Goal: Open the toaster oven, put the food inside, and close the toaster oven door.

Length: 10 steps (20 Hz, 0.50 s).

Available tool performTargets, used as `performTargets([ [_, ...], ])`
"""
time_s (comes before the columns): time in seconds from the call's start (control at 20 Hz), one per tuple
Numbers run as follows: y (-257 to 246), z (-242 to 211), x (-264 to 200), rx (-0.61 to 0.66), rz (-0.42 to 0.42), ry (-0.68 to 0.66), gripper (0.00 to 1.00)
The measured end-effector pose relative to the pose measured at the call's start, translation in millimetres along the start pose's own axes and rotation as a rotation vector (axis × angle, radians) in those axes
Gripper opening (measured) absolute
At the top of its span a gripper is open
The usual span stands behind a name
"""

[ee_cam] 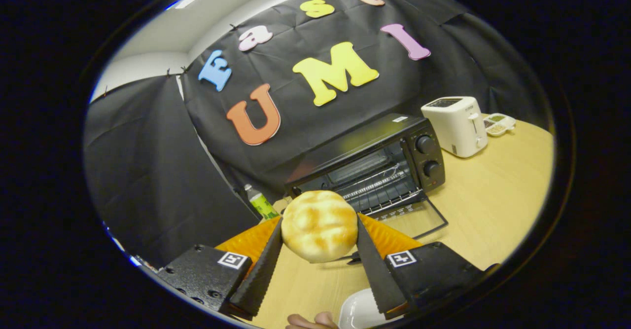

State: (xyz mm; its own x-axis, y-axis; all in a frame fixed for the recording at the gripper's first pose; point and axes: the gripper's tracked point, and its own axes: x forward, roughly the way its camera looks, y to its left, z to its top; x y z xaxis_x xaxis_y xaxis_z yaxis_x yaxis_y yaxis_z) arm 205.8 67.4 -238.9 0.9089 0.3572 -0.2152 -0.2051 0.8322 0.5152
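Round bun clamped between the fingers of the gripper, one finger pressed on each flank, browned top turned toward the camera; no clear long axis, near circular in outline. Held up off the table, out at the fingertips. Just beyond it, the oven, black, door dropped open and lying flat on the wood, mouth facing the gripper, wire rack visible inside, two knobs on its far side panel. Farther off past the oven, a white toaster and a small divided tray. Beside the oven, a bottle with a green label. Under the fingers, a white bowl and a person's fingertip.
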Motion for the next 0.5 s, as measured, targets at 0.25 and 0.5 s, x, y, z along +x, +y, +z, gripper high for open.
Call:
performTargets([
  [0.25, -8, -1, 54, 0.109, 0.050, 0.021, 0.88],
  [0.5, -43, 6, 95, 0.045, -0.002, 0.011, 0.88],
])
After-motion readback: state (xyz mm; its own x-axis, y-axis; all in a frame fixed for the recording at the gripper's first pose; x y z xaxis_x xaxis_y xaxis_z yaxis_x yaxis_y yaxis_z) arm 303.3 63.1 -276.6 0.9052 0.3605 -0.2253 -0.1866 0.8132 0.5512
